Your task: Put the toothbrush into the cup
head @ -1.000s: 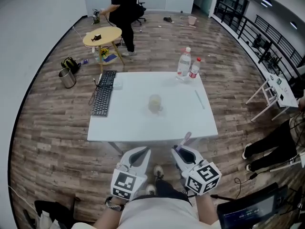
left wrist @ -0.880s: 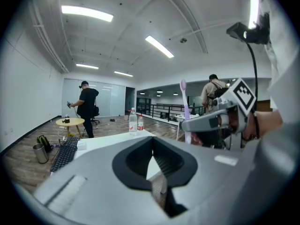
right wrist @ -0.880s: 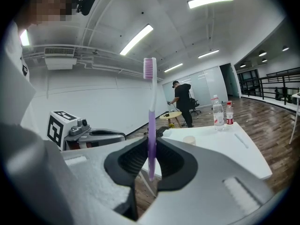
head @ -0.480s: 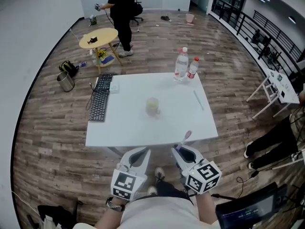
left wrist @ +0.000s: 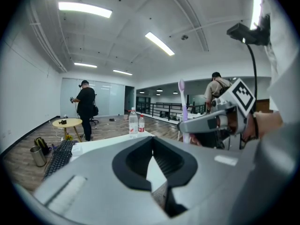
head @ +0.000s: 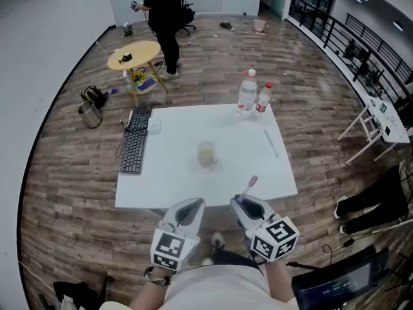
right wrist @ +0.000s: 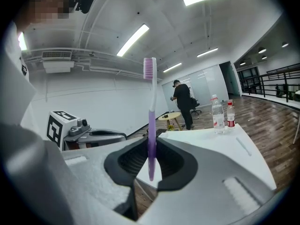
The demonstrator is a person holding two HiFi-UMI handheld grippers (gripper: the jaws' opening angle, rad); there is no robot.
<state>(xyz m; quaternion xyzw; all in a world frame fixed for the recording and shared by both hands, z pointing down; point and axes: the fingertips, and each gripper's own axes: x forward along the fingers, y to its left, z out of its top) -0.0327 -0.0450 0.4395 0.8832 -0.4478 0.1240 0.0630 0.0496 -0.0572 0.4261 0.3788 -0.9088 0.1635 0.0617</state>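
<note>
A purple and white toothbrush (right wrist: 150, 116) stands upright, bristles on top, clamped between the jaws of my right gripper (right wrist: 151, 165); in the head view the toothbrush (head: 250, 186) sticks up over the table's near edge from the right gripper (head: 240, 203). A pale cup (head: 206, 153) stands near the middle of the white table (head: 174, 179), well ahead of both grippers. My left gripper (head: 193, 205) is shut and holds nothing, level with the right one just short of the table edge. In the left gripper view the left gripper (left wrist: 152, 161) points at the table, with the toothbrush (left wrist: 182, 108) to its right.
Two water bottles (head: 248, 93) stand at the table's far edge. A black keyboard (head: 133, 147) hangs over its left edge and a thin stick (head: 271, 143) lies at its right. Beyond, a person (head: 165, 15) stands by a round wooden table (head: 135, 53). A metal bucket (head: 91, 115) sits on the floor.
Both grippers have come forward toward the table together; the toothbrush tip now shows over the table's near edge. The grip on the toothbrush is unchanged. The person in the background has shifted.
</note>
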